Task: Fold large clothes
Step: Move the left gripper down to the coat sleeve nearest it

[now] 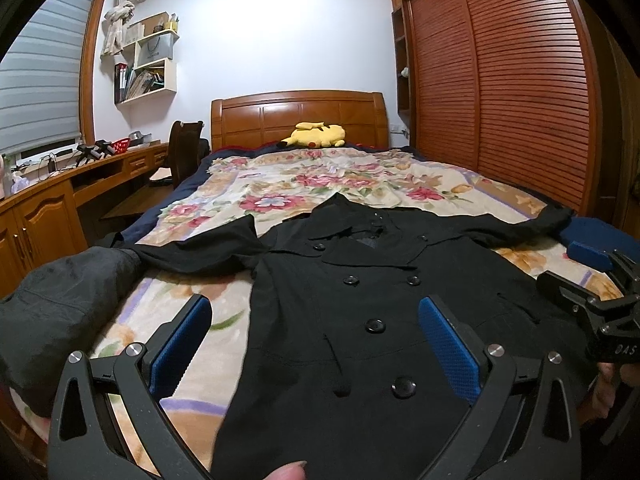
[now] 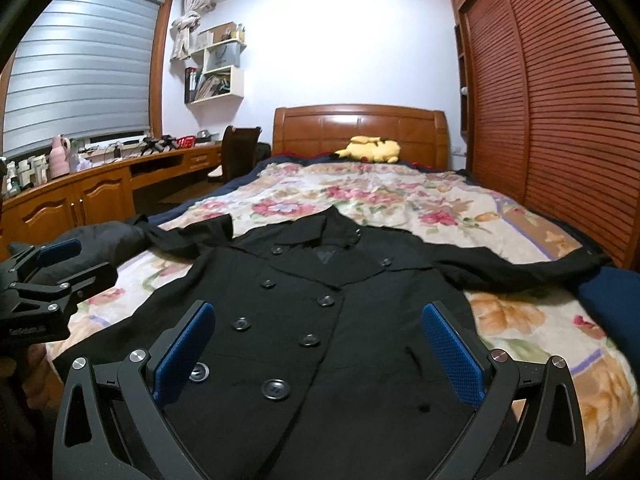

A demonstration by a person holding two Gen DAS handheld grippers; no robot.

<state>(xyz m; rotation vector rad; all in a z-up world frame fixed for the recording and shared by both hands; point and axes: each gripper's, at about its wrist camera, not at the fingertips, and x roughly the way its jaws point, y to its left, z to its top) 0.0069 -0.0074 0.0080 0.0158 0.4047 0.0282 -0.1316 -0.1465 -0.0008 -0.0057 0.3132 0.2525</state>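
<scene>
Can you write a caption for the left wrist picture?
Open left gripper hovers over a black coat spread on the flowery bed.

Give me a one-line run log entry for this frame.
stage: pre-fold | coat: flat on bed, face up, sleeves spread | left tool: open, empty | right tool: open, empty

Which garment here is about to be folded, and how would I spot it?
Find the bed with the floral blanket. The black coat lies face up on its near end, sleeves spread. Two rows of round buttons set it apart from the plain dark bundle beside it.
</scene>
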